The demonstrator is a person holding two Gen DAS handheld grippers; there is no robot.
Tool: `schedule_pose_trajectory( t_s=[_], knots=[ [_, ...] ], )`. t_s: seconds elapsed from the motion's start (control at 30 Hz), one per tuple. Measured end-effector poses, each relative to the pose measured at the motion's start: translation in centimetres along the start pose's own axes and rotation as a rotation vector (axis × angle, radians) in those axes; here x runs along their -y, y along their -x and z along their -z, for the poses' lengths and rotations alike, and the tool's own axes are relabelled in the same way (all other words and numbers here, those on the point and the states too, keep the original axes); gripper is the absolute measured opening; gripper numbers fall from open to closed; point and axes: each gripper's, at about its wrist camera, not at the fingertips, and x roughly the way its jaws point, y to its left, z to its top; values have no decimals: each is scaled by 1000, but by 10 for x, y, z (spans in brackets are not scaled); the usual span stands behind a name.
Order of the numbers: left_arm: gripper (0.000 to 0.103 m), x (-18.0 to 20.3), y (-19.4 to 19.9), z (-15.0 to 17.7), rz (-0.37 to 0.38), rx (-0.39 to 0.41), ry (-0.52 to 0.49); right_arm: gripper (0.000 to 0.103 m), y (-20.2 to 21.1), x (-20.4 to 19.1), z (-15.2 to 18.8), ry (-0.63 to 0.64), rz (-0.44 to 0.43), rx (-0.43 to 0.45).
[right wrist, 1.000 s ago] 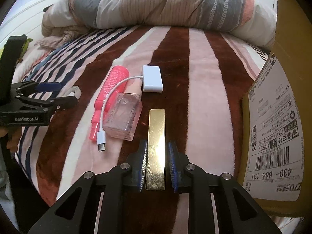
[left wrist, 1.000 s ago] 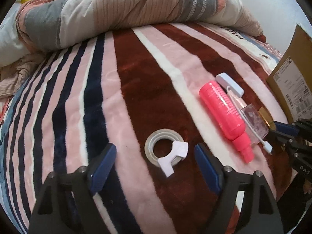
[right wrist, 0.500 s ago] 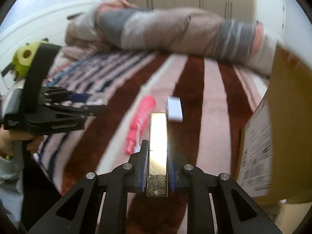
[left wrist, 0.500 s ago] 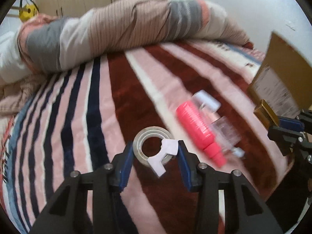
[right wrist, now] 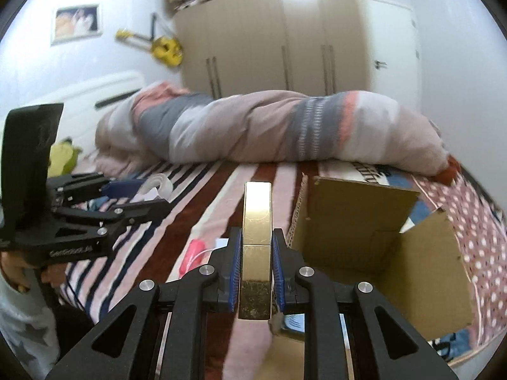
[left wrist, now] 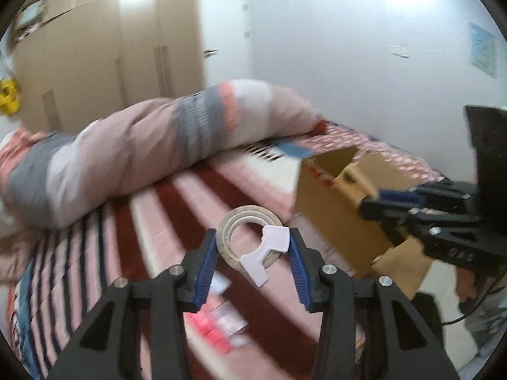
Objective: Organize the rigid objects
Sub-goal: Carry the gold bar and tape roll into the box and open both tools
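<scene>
My left gripper [left wrist: 253, 247] is shut on a clear tape roll [left wrist: 248, 237] with a white tab and holds it in the air above the striped bed. My right gripper [right wrist: 256, 253] is shut on a long gold bar [right wrist: 256, 240] and holds it raised, just left of the open cardboard box [right wrist: 374, 243]. The box also shows in the left wrist view [left wrist: 342, 209], to the right of the tape roll. The pink bottle [right wrist: 191, 253], the clear bottle [left wrist: 226, 319] and the white adapter [right wrist: 221, 242] lie on the blanket below, partly hidden by the fingers.
A rolled striped duvet [right wrist: 269, 126] lies across the back of the bed. A wardrobe [right wrist: 269, 31] and door stand behind it. The person's hand [right wrist: 16, 272] holds the left gripper at the bed's left edge.
Both grippers have lifted their objects well off the blanket and tilted up, so the room's walls show. The cardboard box now sits close to both grippers.
</scene>
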Motion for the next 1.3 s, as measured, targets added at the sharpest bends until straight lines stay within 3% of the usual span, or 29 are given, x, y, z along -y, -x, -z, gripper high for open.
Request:
schedule_pose_trajectory(
  t_s=[0.13,0.2,0.5,0.7,1.0,1.2,1.3],
  knots=[
    [41,33,-17,-28,63,13,-47,13,16,37,-4,-92,-53,20],
    [41,44,-22,-38,95,18,-57,13,20,50,-4,-142,-127,25],
    [41,46,-21,-49,64,15,-56,13,17,60,-5,-183,-291,-14],
    [41,50,-25,-55,74,12,-62,14,23,67,-5,-176,-239,-5],
    [41,71,-76,-62,114,-63,-97,14,3,93,8,-79,46,-58],
    [41,87,-114,-61,119,-133,-127,14,-25,111,19,-55,130,-112],
    [41,91,-125,-62,120,-152,-134,14,-26,118,23,-60,124,-107]
  ],
)
